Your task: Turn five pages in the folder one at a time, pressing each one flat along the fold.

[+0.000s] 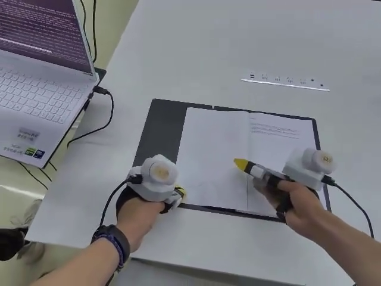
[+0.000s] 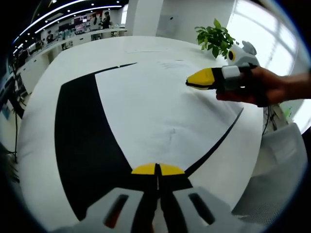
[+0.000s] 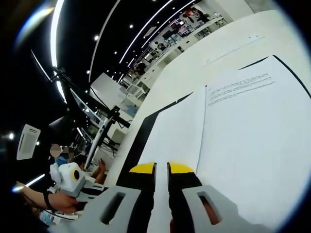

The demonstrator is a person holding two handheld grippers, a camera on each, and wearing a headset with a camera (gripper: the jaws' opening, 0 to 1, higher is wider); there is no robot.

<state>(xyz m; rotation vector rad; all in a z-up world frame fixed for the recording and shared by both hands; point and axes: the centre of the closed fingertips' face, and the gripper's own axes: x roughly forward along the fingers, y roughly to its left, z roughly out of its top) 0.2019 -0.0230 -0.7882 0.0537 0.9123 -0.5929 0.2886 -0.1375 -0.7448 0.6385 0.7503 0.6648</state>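
Page count cannot be read from these views: the folder (image 1: 161,128) lies open and flat, so turning appears under way and pressing along the fold (image 1: 248,134) is probably the step in hand. Left gripper (image 2: 158,169) jaws meet tip to tip, empty; the folder's near edge sits directly under them, with a blank page (image 2: 146,102) ahead. Right gripper (image 3: 162,168) jaws are all but closed, empty; the fold runs forward just right of their tips, with the printed page (image 3: 252,121) beyond it

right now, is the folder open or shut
Open: the folder lies spread flat on the table, a blank page and a printed page either side of the fold.
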